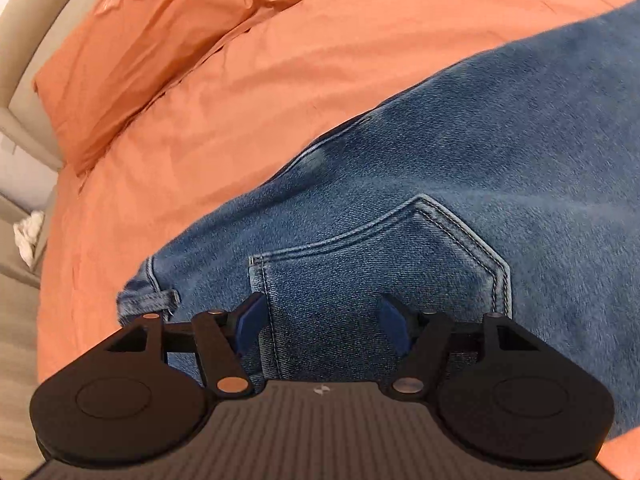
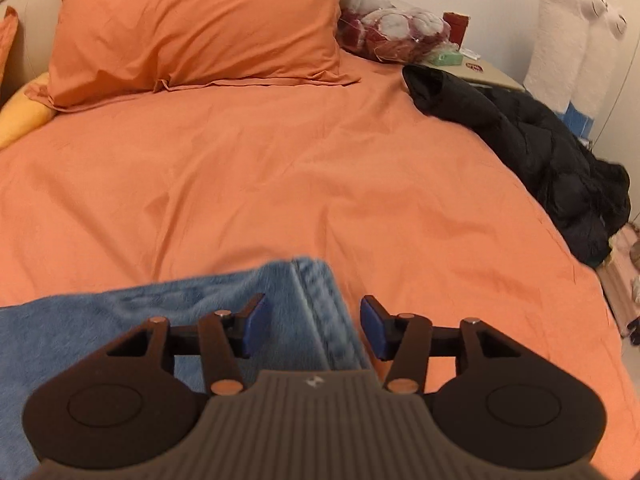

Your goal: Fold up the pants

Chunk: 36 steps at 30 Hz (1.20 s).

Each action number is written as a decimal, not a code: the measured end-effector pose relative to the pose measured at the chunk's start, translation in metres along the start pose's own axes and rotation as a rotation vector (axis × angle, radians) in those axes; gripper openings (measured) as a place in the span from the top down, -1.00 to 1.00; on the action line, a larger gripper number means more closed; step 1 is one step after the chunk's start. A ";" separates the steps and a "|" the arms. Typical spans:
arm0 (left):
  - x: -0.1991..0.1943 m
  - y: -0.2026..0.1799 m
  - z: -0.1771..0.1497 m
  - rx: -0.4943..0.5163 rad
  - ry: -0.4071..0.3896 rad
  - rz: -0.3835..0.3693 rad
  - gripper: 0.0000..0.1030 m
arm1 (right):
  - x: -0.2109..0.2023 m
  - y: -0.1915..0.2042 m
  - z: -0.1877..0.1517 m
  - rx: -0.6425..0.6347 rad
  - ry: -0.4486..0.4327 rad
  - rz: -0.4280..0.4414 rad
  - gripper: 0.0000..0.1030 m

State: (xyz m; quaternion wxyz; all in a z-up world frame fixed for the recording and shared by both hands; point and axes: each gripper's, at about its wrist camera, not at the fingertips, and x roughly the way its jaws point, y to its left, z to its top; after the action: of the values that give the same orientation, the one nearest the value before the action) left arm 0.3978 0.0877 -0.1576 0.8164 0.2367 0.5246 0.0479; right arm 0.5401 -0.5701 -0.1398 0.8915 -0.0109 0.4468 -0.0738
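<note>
Left gripper (image 1: 322,326): fingers apart over the back pocket (image 1: 384,264) of the jeans (image 1: 460,168) spread on the orange bed (image 1: 240,120). Right gripper (image 2: 310,326): fingers apart (nothing pinched) above a hem (image 2: 320,292).

Your bed's orange cover (image 2: 280,168) carries the blue jeans (image 1: 460,208) at its near edge, an orange pillow (image 2: 192,28) by the headboard, and a black jacket (image 2: 540,152) along one side.
</note>
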 end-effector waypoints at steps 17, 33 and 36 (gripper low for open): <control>0.007 0.004 -0.006 -0.043 -0.005 -0.022 -0.60 | 0.028 0.011 0.016 0.001 -0.001 -0.138 0.49; -0.048 -0.009 -0.027 -0.089 -0.071 0.021 -0.44 | -0.073 -0.082 -0.088 0.343 0.062 0.082 0.20; -0.066 -0.008 -0.038 -0.134 -0.077 -0.030 -0.44 | -0.066 -0.083 -0.115 0.430 0.073 0.137 0.20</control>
State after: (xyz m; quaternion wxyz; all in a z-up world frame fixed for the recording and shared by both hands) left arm 0.3339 0.0714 -0.1191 0.8507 0.1754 0.4918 0.0615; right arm 0.3992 -0.6370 -0.1488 0.8594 0.2125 0.4524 -0.1073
